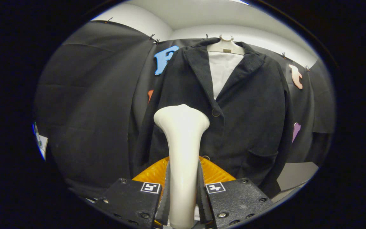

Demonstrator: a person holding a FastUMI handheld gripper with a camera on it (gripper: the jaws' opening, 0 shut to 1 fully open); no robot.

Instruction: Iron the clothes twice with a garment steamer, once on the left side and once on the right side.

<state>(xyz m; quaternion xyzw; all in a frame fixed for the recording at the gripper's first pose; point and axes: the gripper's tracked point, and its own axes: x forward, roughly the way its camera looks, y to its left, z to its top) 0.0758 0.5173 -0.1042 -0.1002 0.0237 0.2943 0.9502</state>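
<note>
A cream-white garment steamer stands upright between my fingers, its flared head pointing up at the jacket. My gripper is shut on the steamer's handle, with both fingers pressing its sides. Just beyond hangs a dark corduroy jacket on a white hanger, with a white lining showing at the open collar. The steamer's head sits in front of the jacket's left front panel, near the middle button. Whether the head touches the cloth, I cannot tell.
An orange ribbed object lies behind the steamer's handle, just ahead of the fingers. Black cloth walls hang to the left and right of the jacket. A pale surface shows low on the right.
</note>
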